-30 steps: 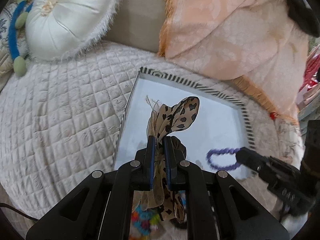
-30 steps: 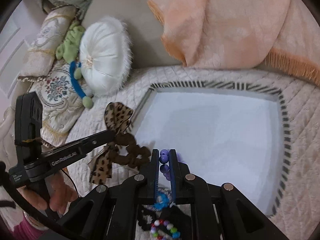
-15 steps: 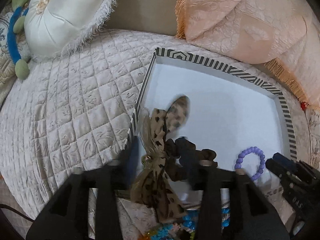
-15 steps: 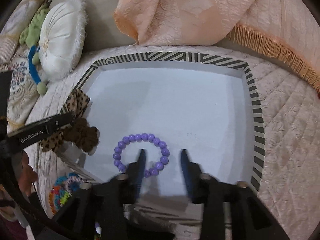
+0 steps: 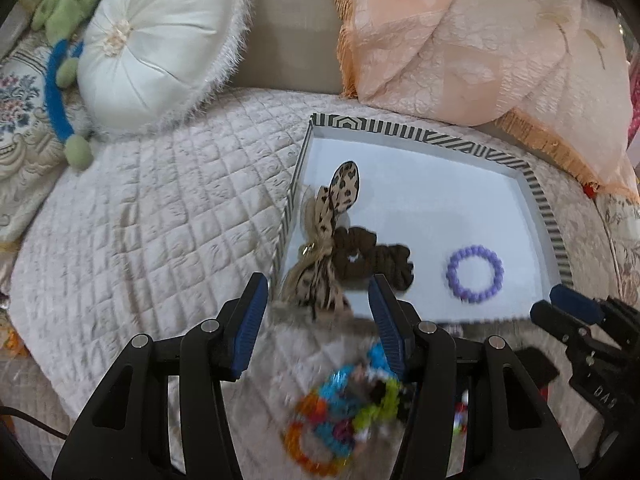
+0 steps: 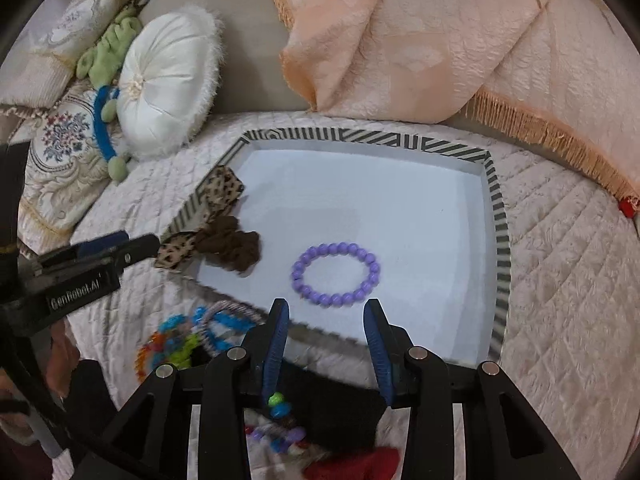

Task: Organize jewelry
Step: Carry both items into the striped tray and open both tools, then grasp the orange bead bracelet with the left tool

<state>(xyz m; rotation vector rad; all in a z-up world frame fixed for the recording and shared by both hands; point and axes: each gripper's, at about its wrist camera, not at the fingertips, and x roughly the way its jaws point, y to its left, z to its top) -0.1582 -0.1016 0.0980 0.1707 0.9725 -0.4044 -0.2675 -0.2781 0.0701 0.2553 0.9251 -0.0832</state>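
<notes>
A white tray with a black-and-white striped rim (image 5: 536, 196) (image 6: 498, 216) lies on the quilted bed. A brown scrunchie with a leopard-print bow (image 5: 360, 256) (image 6: 232, 244) lies in its near left corner, the bow draped over the rim. A purple bead bracelet (image 5: 474, 268) (image 6: 336, 274) lies flat in the tray. My left gripper (image 5: 318, 300) is open and empty just in front of the scrunchie. My right gripper (image 6: 326, 322) is open and empty just in front of the bracelet. A blurred heap of colourful bracelets (image 5: 344, 404) (image 6: 188, 340) lies on the quilt before the tray.
A round white cushion (image 5: 156, 44) (image 6: 168, 84) and a green and blue plush toy (image 5: 64, 76) lie at the back left. A peach fringed blanket (image 5: 480, 40) (image 6: 440, 36) is heaped behind the tray. More beads (image 6: 280, 404) and dark items lie under the right gripper.
Both grippers opened and pulled back. The left let go of the leopard scrunchie in the tray's corner; the right let go of the purple bracelet, which now lies flat in the tray.
</notes>
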